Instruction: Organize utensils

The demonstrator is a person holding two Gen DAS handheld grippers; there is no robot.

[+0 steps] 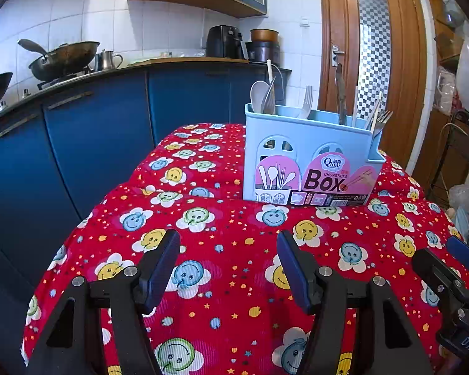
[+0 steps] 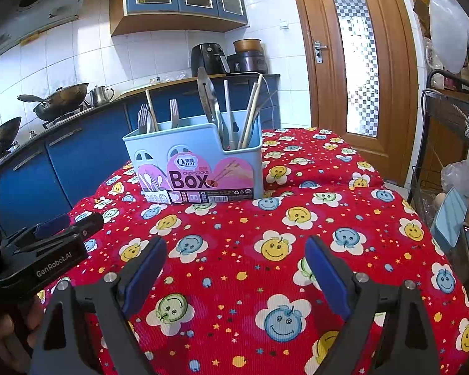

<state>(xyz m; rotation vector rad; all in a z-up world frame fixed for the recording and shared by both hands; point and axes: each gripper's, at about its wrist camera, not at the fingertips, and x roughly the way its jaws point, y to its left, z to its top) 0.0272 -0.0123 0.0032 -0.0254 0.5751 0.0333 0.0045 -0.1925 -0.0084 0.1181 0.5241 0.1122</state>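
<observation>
Left gripper (image 1: 228, 262): black-framed fingers (image 1: 159, 265) with blue pads are held well apart, nothing between them, above the desk (image 1: 234, 312) covered in red cloth printed with smiley flowers. The light blue plastic utensil box (image 1: 309, 168) with a pink "Chopsticks Box" label is seen ahead of these fingers, slightly to their right, upright on the cloth. White plastic spoons (image 1: 259, 97), a white fork (image 1: 306, 101) and metal forks (image 1: 383, 120) are stood in its compartments.

Right gripper (image 2: 236, 253): fingers (image 2: 325, 265) are spread wide and empty. The box is seen ahead and a little left of them, well apart. A metal spatula (image 2: 208, 93) and pale chopsticks (image 2: 251, 112) are stood in its right-hand compartment.
</observation>
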